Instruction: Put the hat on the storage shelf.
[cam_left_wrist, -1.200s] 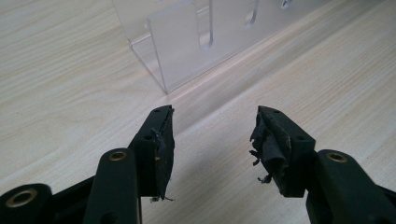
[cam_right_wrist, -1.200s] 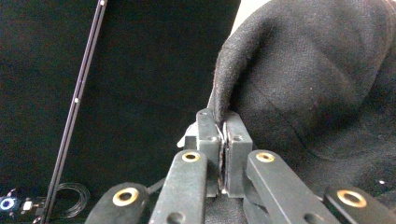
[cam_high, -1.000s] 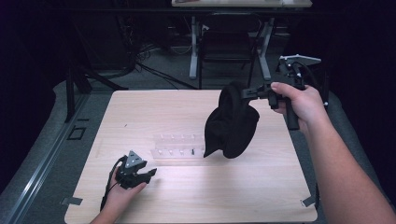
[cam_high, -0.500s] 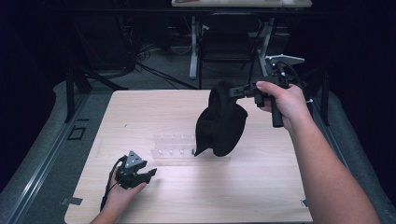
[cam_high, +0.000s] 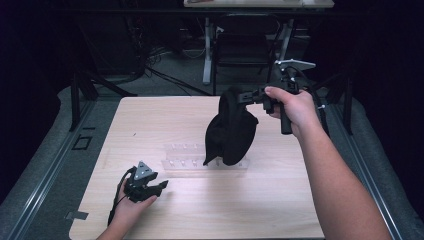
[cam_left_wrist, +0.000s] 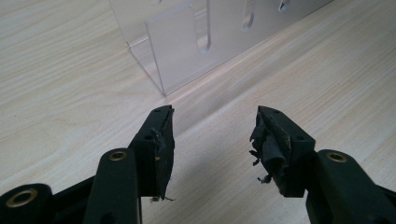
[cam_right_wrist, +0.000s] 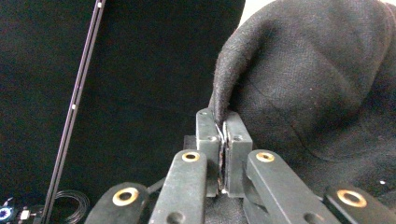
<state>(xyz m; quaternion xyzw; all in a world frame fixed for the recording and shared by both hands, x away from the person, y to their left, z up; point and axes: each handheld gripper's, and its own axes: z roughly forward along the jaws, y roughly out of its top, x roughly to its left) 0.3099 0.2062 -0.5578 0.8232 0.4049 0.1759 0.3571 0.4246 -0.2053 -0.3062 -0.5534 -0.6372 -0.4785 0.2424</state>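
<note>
Pale wooden table (cam_high: 280, 210), a clear plastic rack (cam_high: 186, 162) near its middle, left gripper (cam_high: 159, 187) resting near the front-left.

Light is falling from overhead onto the bench (cam_high: 150, 125), leaving its pale wood bright while the room behind and to both sides is sinking into near black. The black cloth (cam_high: 230, 132) is swallowing light in the high view, its folds barely reading; it is casting only a faint shadow. In the left gripper view the wood grain is showing crisp, with soft glare on the clear rack (cam_left_wrist: 201, 37). In the right gripper view the near tongs (cam_right_wrist: 223, 135) are looking slightly soft.
</note>
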